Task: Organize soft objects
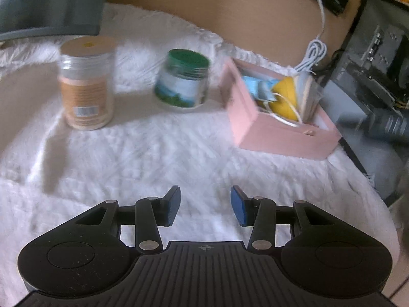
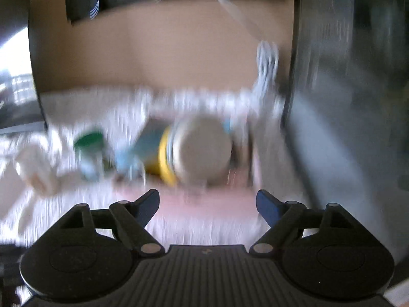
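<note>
Your soft pieces, the yellow one (image 1: pixel 285 97) and the blue one (image 1: pixel 251 84), sit crammed in the pink box (image 1: pixel 268 130) on the white fleece (image 1: pixel 153 153); they look light and limp, so pinch a bunched fold; both the left gripper (image 1: pixel 205 206) and right gripper (image 2: pixel 207 204) have fingers spread, holding nothing.

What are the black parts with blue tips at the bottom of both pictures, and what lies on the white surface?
They are hand-held tongs, one in each of a person's hands, each carrying a camera that looks along its fingers. The left tongs and the right tongs are both open and hold nothing. On the fluffy white blanket stand a clear jar with a tan lid, a jar with a green lid, and a pink box holding blue and yellow soft items. The right picture is blurred.
</note>
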The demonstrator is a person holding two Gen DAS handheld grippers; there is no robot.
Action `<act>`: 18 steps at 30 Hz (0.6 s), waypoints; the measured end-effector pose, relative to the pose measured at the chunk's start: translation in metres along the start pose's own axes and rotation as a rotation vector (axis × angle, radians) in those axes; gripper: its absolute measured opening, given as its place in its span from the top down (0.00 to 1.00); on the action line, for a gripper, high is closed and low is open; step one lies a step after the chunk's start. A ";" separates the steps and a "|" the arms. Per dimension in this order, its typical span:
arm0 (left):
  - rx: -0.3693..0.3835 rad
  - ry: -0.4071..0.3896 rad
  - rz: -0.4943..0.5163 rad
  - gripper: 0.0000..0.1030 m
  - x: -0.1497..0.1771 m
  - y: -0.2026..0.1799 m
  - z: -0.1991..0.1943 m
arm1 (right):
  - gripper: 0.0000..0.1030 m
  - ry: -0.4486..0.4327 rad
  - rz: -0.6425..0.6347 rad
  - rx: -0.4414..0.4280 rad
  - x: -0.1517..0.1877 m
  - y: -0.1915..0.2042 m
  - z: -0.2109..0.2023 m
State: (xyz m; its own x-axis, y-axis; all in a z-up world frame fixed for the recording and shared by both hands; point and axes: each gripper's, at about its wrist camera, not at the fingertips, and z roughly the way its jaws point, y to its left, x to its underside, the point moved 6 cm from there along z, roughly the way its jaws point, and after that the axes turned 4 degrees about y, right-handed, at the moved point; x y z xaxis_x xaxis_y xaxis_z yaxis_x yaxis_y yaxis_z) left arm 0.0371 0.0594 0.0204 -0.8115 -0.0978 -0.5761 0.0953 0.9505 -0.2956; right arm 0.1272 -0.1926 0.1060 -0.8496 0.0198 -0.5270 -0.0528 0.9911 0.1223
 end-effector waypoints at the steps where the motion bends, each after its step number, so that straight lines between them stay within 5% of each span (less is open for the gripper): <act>1: -0.016 -0.015 0.025 0.54 0.002 -0.011 0.005 | 0.19 0.032 0.000 -0.031 0.014 0.000 0.009; 8: -0.090 -0.084 0.132 0.54 0.016 -0.058 0.039 | 0.15 0.095 -0.121 0.025 0.070 0.006 0.050; 11: -0.137 -0.103 0.149 0.52 0.023 -0.069 0.047 | 0.00 0.083 -0.080 0.039 0.076 -0.010 0.050; 18: -0.193 -0.123 0.167 0.50 0.027 -0.078 0.052 | 0.00 0.069 -0.092 0.000 0.073 -0.021 0.059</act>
State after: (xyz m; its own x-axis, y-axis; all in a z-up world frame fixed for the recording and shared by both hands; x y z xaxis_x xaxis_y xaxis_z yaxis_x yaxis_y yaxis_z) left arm 0.0379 -0.0322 -0.0112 -0.7166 0.0409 -0.6963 0.1008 0.9939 -0.0453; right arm 0.0969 -0.2038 0.0156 -0.8753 -0.0807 -0.4769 -0.1327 0.9882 0.0762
